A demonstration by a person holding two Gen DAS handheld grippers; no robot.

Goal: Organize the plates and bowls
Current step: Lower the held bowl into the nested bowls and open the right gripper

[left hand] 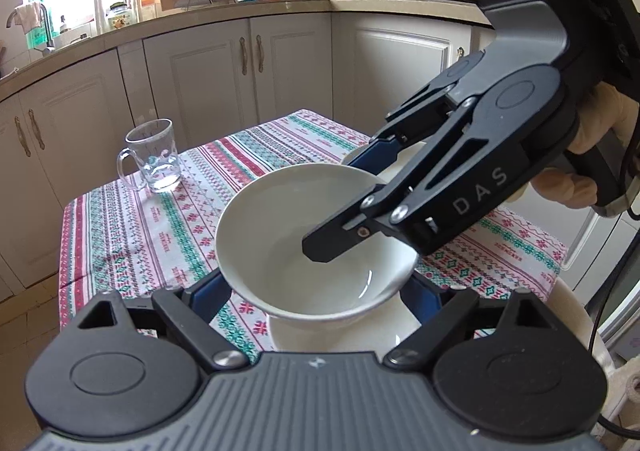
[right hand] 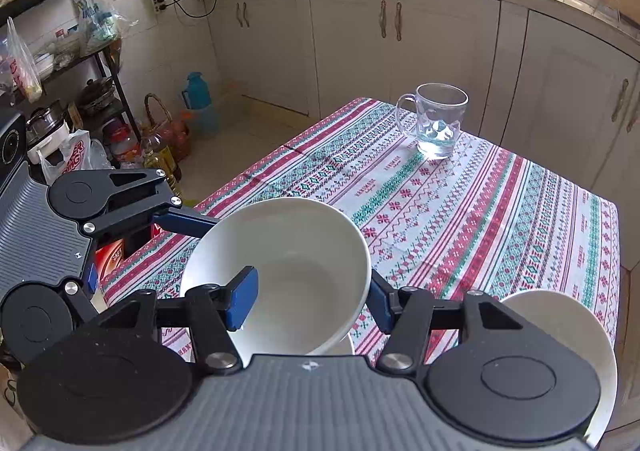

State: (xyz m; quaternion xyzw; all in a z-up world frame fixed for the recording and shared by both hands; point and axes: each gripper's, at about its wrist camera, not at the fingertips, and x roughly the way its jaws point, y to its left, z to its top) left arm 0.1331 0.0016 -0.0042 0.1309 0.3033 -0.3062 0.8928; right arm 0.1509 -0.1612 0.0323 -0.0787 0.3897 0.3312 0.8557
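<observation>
the table (right hand: pixel 500 211) is stretching out under a striped red, green and white cloth, kitchen cabinets (right hand: pixel 420 47) running behind it. a white bowl (right hand: pixel 288 275) is sitting tilted near the close edge of the table, its low side leaning over a white plate (left hand: pixel 340 337) beneath it. another white dish (right hand: pixel 568 331) is showing at the lower right of the right wrist view, mostly hidden behind the tool. the right gripper (right hand: pixel 308 297) is reaching across the bowl's rim, one blue pad (right hand: pixel 242 301) inside the bowl and the other outside its wall, and i cannot tell whether it is squeezing or just straddling the rim. the left gripper (left hand: pixel 320 291) is spreading its fingers wide on either side of the bowl, not clamped on anything. a clear glass mug (right hand: pixel 438 123) is standing upright well apart at the far side of the cloth.
</observation>
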